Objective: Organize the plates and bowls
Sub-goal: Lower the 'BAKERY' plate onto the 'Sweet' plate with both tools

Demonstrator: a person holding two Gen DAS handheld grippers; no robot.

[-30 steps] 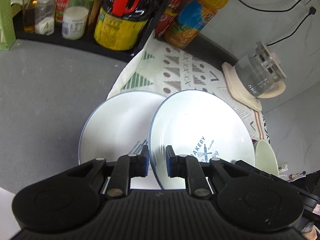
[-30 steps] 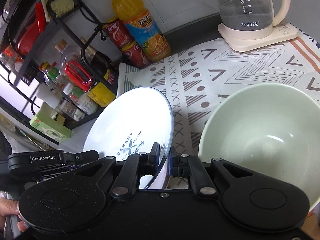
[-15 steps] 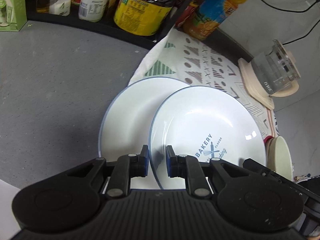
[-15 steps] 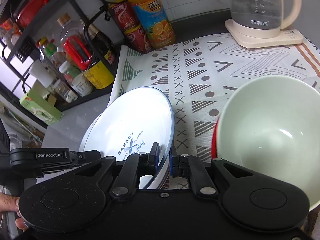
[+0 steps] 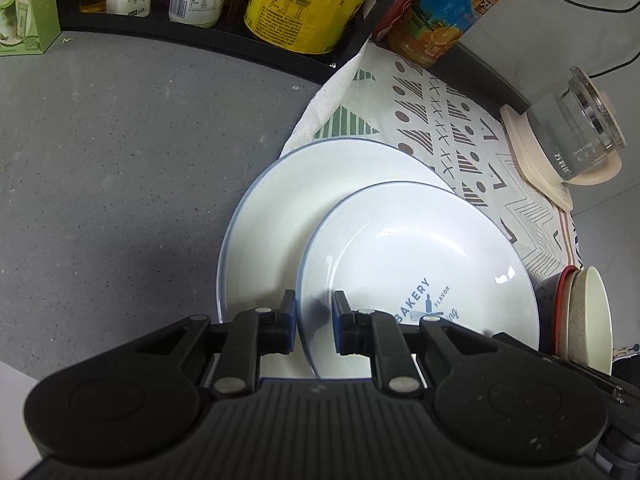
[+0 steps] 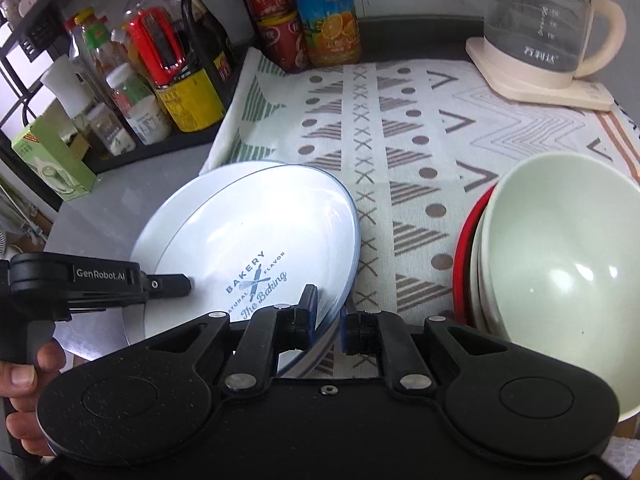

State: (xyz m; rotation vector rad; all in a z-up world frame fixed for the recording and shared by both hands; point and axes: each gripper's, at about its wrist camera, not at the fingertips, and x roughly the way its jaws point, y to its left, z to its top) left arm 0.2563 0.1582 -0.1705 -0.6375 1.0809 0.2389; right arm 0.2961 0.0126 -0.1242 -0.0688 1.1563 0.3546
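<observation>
Now both claws, left claw and right claw, pinch the BAKERY plate over the plain plate at 11 o'clock; next, lower and release.

Grey speckled tabletop, patterned cloth over its right part. Black wire rack of bottles and jars at left. Pale wall behind, black cables across it. Glass kettle at the back right.

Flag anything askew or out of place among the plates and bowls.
The BAKERY plate is tilted, not flat: both the left gripper and right gripper clamp its rim, and it sits off-centre over the plain plate. The green bowl leans in the red-rimmed bowl. No spills or damage visible.
</observation>
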